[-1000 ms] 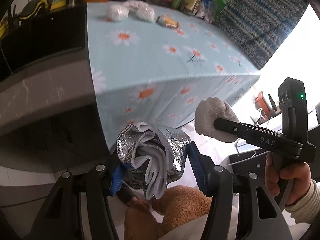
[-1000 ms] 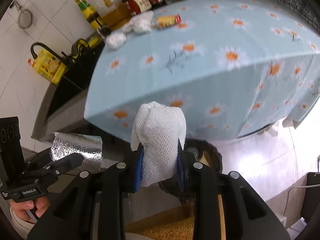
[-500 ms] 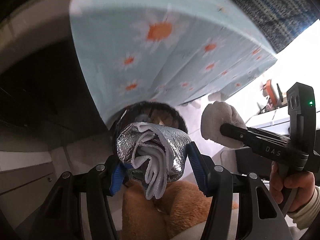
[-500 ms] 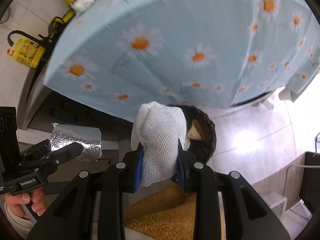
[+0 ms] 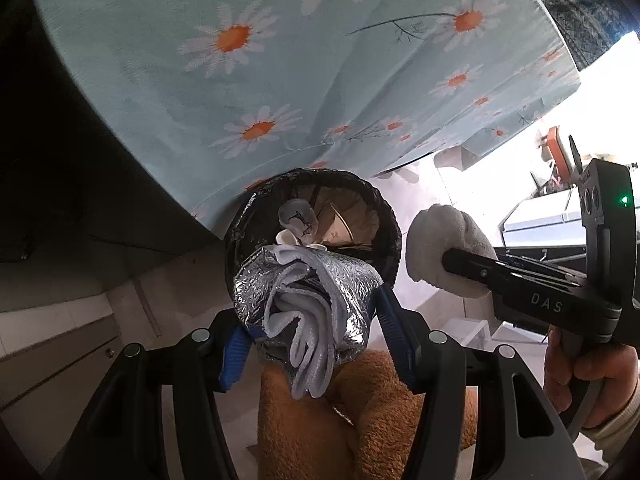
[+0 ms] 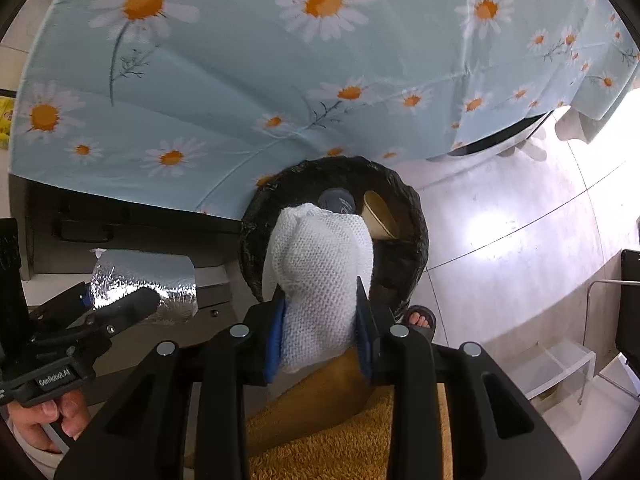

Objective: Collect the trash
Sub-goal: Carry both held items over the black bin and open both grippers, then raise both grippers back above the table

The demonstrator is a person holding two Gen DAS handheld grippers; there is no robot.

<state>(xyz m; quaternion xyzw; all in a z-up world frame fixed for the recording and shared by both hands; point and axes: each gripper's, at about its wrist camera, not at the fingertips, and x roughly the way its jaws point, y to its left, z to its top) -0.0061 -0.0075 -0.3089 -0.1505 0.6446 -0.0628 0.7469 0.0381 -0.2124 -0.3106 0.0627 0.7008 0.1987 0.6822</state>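
grippers hung over the black-lined bin [image 5: 394,232] by the tablecloth [image 5: 280,80], left gripper [image 5: 312,332] clenching foil wrap [image 5: 340,280], right gripper [image 6: 320,320] clenching white mesh wad [image 6: 320,264], poised for dropping in.

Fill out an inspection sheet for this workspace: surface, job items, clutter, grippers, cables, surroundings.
Surface: pale tiled floor; table draped in a daisy tablecloth.
Job's things: foil-lined pouch; white mesh wad; black-lined trash bin on the floor by the table, already holding a paper cup and other scraps.
Clutter: nothing seen on the floor by the bin.
Grippers: left gripper clamps the pouch; right gripper clamps the wad, both aimed at the bin.
Cables: nothing seen.
Surroundings: dark cabinet; sandalled foot beside the bin.
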